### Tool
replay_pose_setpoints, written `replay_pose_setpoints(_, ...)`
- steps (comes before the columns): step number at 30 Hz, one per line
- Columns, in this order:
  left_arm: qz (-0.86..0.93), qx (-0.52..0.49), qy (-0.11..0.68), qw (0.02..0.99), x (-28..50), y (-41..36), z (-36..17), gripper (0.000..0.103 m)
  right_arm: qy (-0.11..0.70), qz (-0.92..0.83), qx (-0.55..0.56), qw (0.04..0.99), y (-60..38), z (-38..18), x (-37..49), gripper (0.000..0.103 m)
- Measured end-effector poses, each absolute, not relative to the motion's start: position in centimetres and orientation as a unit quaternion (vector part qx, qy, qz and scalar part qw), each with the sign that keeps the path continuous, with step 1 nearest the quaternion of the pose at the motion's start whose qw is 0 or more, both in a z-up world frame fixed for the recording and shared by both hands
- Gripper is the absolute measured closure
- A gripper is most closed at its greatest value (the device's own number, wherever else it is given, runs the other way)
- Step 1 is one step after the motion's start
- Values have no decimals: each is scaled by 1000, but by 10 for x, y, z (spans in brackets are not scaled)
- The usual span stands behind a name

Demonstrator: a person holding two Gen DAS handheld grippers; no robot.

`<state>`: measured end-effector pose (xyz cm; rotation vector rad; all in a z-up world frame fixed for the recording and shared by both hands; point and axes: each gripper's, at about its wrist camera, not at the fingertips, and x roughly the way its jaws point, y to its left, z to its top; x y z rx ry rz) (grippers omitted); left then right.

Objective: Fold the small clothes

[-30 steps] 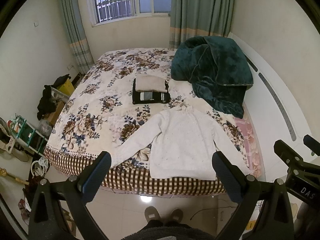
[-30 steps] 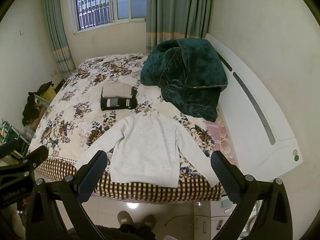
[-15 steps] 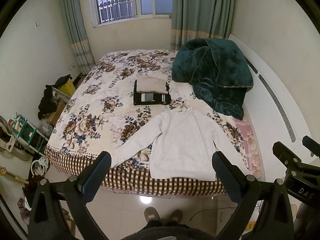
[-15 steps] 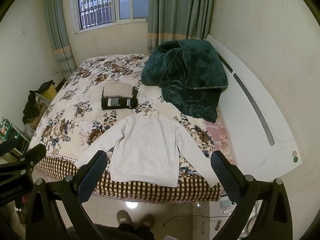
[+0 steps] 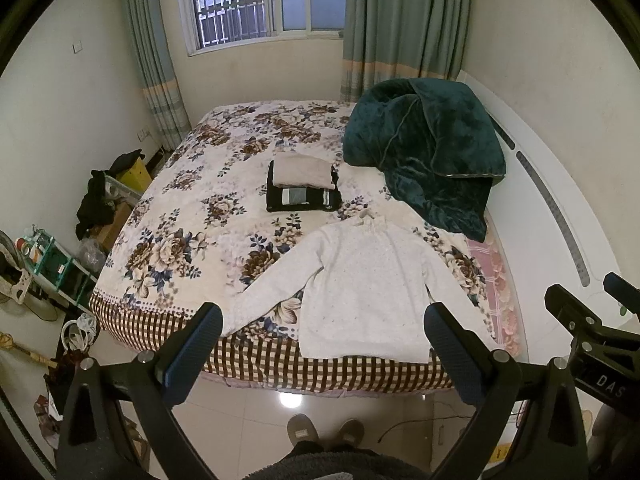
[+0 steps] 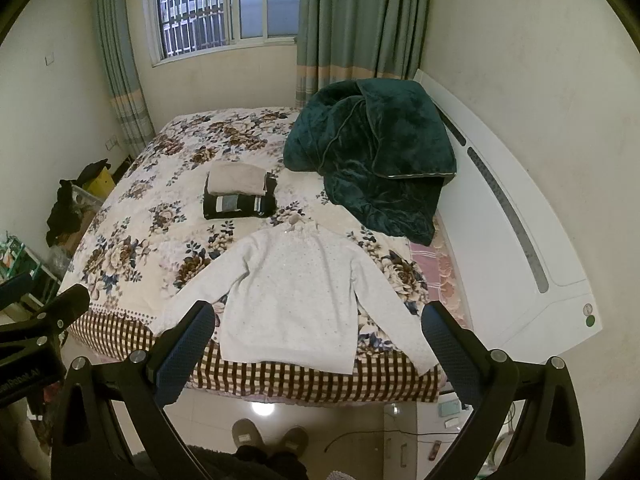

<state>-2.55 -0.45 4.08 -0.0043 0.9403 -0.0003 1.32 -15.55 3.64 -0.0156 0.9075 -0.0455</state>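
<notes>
A small white long-sleeved sweater [image 5: 360, 284] lies flat and spread out near the front edge of the flowered bed [image 5: 180, 216], sleeves angled out; it also shows in the right wrist view [image 6: 292, 292]. Behind it lies a stack of folded clothes [image 5: 302, 184], beige on top of black striped, also in the right wrist view [image 6: 238, 192]. My left gripper [image 5: 324, 328] is open and empty, held above the floor in front of the bed. My right gripper [image 6: 318, 326] is open and empty at about the same distance.
A dark green blanket [image 5: 428, 152] is heaped at the back right of the bed by the white headboard [image 6: 520, 240]. Cluttered shelves and boxes [image 5: 60, 256] stand on the floor at the left. The person's slippers [image 5: 324, 432] stand on the tiled floor.
Both views have tilted down very slightly, so the bed sits a little higher in each. The sweater and the stack have not moved. Both grippers stay open.
</notes>
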Motion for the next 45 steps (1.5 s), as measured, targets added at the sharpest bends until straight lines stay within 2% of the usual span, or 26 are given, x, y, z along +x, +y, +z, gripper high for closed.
replay_pose_setpoints(5, 0, -3, 452, 892, -23, -6, 38, 0, 441, -20, -4, 897, -155, 36, 11, 0)
replay_pose_setpoints(9, 14, 7, 447, 895, -8, -15, 14, 0, 447, -24, 14, 894, -170, 25, 17, 0)
replay_pose_setpoints(14, 35, 30, 453, 891, 40, -24, -47, 0, 464, -65, 49, 882, -219, -35, 51, 0)
replay_pose_setpoints(19, 47, 58, 475, 877, 91, -33, -123, 0, 506, -154, 127, 839, -286, -141, 92, 0)
replay_pose_setpoints(26, 32, 93, 551, 829, 196, -45, -274, 0, 571, -271, 291, 718, -393, -346, 115, 0)
replay_pose_setpoints(31, 21, 99, 607, 789, 253, -44, -379, 0, 560, -358, 400, 631, -442, -465, 99, 0)
replay_pose_setpoints(36, 29, 112, 644, 756, 288, -36, -460, 0, 500, -430, 514, 549, -477, -573, 77, 1)
replay_pose_setpoints(38, 33, 121, 650, 749, 297, -36, -483, 0, 470, -451, 559, 513, -486, -613, 68, 6)
replay_pose_setpoints(40, 33, 127, 654, 745, 308, -36, -504, 0, 439, -463, 594, 490, -490, -637, 63, 17)
replay_pose_setpoints(42, 39, 133, 655, 742, 316, -36, -520, 0, 389, -474, 622, 487, -504, -661, 60, 23)
replay_pose_setpoints(43, 41, 132, 655, 743, 323, -38, -527, 0, 362, -484, 626, 492, -512, -671, 61, 32)
replay_pose_setpoints(44, 43, 131, 655, 743, 328, -38, -533, 0, 343, -493, 622, 503, -520, -674, 63, 35)
replay_pose_setpoints(45, 47, 131, 653, 744, 331, -38, -537, 0, 331, -500, 615, 513, -526, -677, 67, 43)
